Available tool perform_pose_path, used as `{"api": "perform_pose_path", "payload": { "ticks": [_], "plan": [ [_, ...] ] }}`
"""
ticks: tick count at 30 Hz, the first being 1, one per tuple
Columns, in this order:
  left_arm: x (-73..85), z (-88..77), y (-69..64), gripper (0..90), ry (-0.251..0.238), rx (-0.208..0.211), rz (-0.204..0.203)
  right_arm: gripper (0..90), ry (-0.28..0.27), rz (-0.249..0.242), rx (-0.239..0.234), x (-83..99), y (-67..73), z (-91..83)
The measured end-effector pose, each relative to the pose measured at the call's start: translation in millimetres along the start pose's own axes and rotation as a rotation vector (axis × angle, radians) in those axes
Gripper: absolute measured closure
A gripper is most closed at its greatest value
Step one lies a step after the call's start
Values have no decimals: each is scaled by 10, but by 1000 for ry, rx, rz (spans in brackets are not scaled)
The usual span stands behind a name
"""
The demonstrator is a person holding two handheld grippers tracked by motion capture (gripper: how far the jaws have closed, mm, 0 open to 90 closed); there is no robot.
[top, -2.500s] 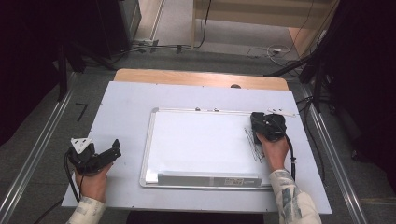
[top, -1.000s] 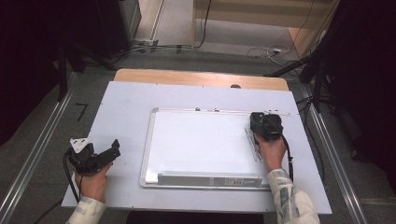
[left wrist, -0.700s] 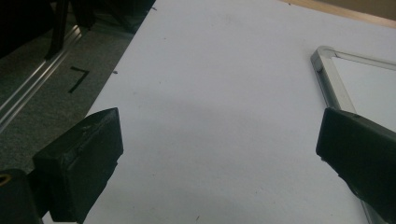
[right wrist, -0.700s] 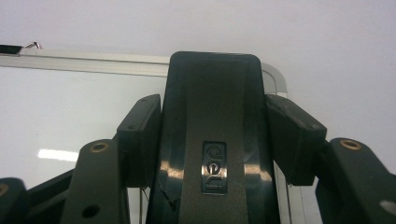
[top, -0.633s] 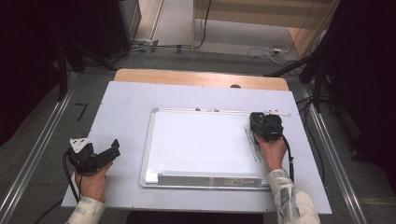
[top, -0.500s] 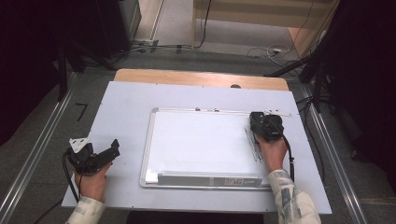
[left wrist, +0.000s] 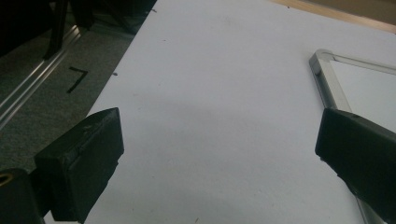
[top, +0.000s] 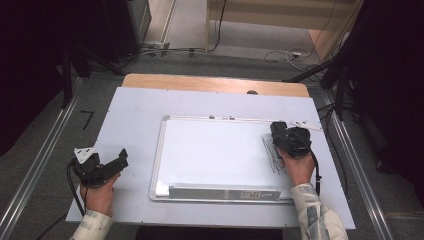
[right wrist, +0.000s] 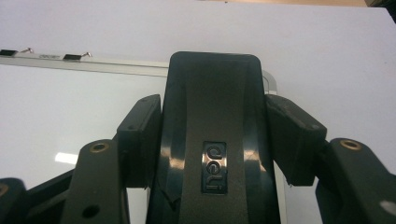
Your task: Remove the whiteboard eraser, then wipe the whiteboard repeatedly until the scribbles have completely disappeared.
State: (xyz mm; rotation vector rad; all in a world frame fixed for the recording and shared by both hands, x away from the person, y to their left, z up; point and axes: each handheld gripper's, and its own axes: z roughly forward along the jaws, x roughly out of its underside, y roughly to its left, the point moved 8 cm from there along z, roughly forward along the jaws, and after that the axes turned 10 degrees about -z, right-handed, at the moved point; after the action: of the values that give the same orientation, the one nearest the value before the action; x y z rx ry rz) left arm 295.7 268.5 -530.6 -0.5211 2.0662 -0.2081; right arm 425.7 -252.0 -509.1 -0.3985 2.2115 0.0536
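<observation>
Over at the right edge of the whiteboard (top: 220, 155), the right gripper (top: 289, 140) has crept a little farther up the board than it sat moments back, jaws clamped on the black eraser (right wrist: 212, 135) and working near the pen strokes (top: 272, 155), so the wipe looks underway with marks remaining. Right gripper view reveals the eraser's "deli" badge squeezed between both pads, while the left gripper view catches the left gripper (top: 102, 167) parked on the table (left wrist: 210, 93), jaws wide, holding nothing.
</observation>
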Motion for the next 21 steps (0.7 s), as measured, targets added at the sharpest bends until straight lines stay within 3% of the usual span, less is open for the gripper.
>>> {"api": "perform_pose_path", "payload": {
  "ticks": [8, 21],
  "plan": [
    [-1, -5, 15, 10, -2, -6, -2, 382, -32, 8, -6, 26, -13, -212],
    [6, -1, 8, 10, 0, -10, 3, 382, -44, 2, -12, 135, -31, -375]
  ]
}}
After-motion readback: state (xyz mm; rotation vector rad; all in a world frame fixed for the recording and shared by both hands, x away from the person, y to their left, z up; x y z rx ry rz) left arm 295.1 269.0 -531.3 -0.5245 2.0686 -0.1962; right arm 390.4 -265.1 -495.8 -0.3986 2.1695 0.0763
